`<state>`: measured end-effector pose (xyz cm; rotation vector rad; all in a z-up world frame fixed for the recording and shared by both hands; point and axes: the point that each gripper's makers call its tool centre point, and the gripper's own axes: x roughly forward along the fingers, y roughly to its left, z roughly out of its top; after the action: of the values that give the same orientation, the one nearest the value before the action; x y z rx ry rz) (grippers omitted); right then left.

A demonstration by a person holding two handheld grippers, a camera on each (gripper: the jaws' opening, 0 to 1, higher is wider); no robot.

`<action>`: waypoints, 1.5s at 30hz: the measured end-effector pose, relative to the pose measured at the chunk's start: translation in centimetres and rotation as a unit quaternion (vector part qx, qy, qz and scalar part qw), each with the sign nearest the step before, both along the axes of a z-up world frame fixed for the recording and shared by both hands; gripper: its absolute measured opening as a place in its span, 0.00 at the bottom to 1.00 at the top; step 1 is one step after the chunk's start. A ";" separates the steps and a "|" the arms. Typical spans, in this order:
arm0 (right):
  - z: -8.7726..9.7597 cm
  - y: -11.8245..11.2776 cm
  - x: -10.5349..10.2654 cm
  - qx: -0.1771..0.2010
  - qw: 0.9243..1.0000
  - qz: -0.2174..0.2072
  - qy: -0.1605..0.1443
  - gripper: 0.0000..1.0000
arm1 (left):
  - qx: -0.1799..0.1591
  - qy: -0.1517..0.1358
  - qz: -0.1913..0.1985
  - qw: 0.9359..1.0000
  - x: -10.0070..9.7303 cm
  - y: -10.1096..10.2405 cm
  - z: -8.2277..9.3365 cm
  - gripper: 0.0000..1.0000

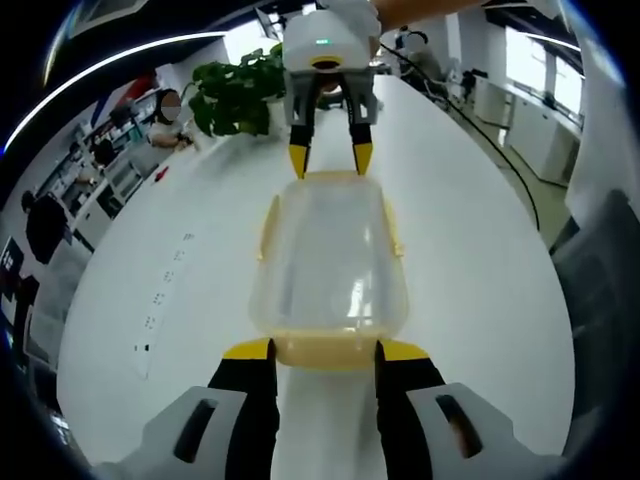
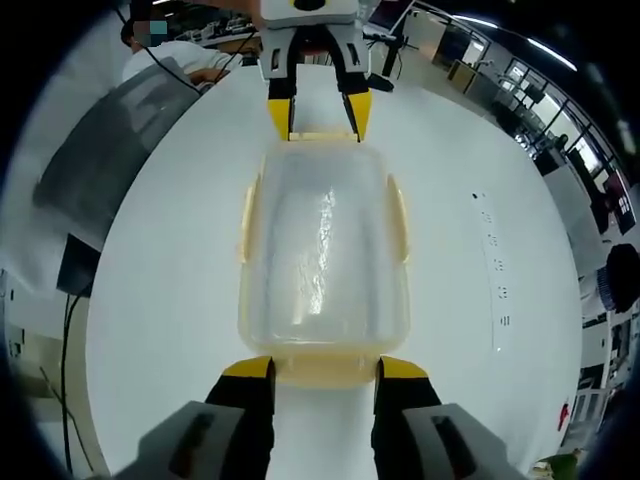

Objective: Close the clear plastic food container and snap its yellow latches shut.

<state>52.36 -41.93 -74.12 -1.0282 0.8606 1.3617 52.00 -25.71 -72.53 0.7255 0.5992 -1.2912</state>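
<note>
The left gripper (image 1: 325, 350) comes up from 6 o'clock in the left gripper view. Its two yellow-tipped jaws are wide apart, one on each side of the yellow latch (image 1: 325, 352) at the near end of the clear plastic food container (image 1: 330, 262). They may be touching the latch, but it is hard to tell.

The container sits with its lid on, in the middle of the white table (image 1: 470, 260). The right gripper (image 1: 331, 160) is at 12 o'clock, at the far end of the box, jaws also apart.

In the right gripper view, the right gripper (image 2: 325, 368) straddles its near latch (image 2: 325, 368) the same way. A green plant (image 1: 235, 95) stands at 11 o'clock in the left gripper view.
</note>
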 end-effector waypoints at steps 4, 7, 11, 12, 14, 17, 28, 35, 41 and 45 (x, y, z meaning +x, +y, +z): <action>-0.1 0.0 -0.1 0.004 1.000 0.001 0.002 0.37 | 0.006 0.001 -0.002 1.000 0.0 0.0 -0.5 0.36; 0.0 -0.1 -0.1 0.008 1.000 0.000 -0.001 0.37 | 0.008 0.000 -0.001 1.000 0.1 0.0 -0.7 0.37; -0.1 -0.2 -0.2 0.013 1.000 -0.013 0.002 0.38 | 0.003 0.013 0.011 1.000 0.3 0.2 -0.6 0.37; -0.1 -0.2 -0.3 0.017 1.000 -0.013 0.001 0.38 | 0.000 0.014 0.011 1.000 0.3 0.3 -0.5 0.37; 0.0 -0.2 -0.3 0.022 1.000 -0.018 0.000 0.38 | -0.003 0.013 0.011 1.000 0.4 0.4 -0.3 0.43; 0.2 -0.4 -0.5 0.027 0.999 -0.025 0.003 0.40 | -0.003 0.010 0.009 1.000 0.4 0.4 -0.1 0.46; 0.6 -1.4 -1.8 0.036 0.998 -0.049 0.000 0.44 | -0.037 0.052 0.056 0.996 0.2 0.5 0.6 0.40; 1.5 -0.7 -1.7 0.069 0.993 -0.098 0.006 0.46 | -0.062 0.059 0.111 0.990 1.1 0.5 1.9 0.40; 2.8 0.0 -0.6 0.105 0.978 -0.180 0.010 0.47 | -0.064 0.060 0.152 0.984 1.4 0.5 2.4 0.42; 3.0 0.2 -0.2 0.108 0.970 -0.216 0.010 0.48 | -0.055 0.060 0.174 0.981 1.6 0.5 2.4 0.41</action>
<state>52.17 -41.72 -71.07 -0.6131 0.8689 1.0671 53.63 -25.17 -70.17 0.4297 0.7114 -1.0365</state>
